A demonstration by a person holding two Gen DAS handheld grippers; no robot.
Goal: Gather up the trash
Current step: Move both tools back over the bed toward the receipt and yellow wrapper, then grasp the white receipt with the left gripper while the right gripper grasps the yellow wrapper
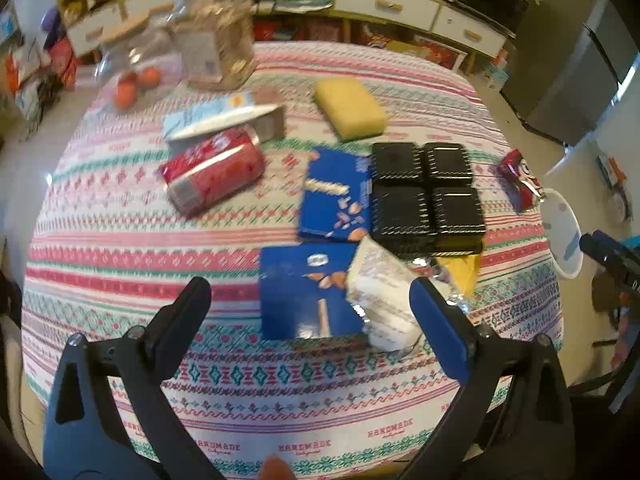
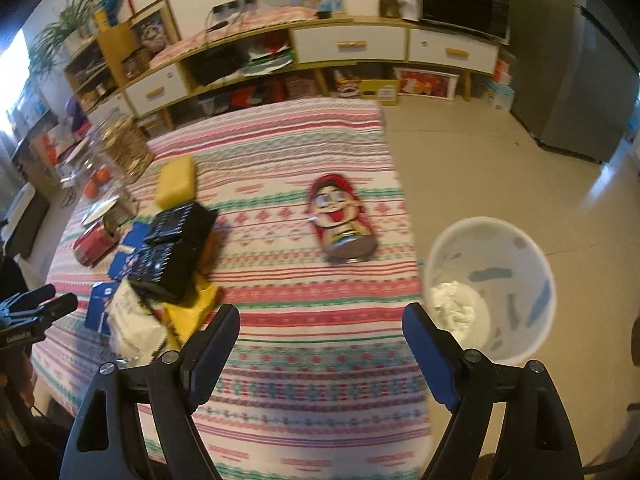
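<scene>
My left gripper (image 1: 312, 304) is open above the table's near side. A crumpled white wrapper (image 1: 380, 300) lies just inside its blue-padded finger (image 1: 436, 320), partly on a blue box (image 1: 304, 292). A yellow wrapper (image 1: 460, 272) pokes out from under a black tray (image 1: 428, 196). My right gripper (image 2: 320, 328) hangs open over the table's right edge with nothing between its fingers. Ahead of it lies a red snack bag with a cartoon face (image 2: 344, 220). The white bin (image 2: 488, 288) stands on the floor at the right and holds crumpled white paper (image 2: 456, 308).
On the striped tablecloth (image 1: 120, 260) lie a red packet (image 1: 216, 172), a second blue box (image 1: 336, 196), a yellow sponge (image 1: 350, 108), a carton (image 1: 224, 116), a jar (image 1: 218, 40) and oranges (image 1: 136, 84). Shelves (image 2: 348, 46) line the far wall.
</scene>
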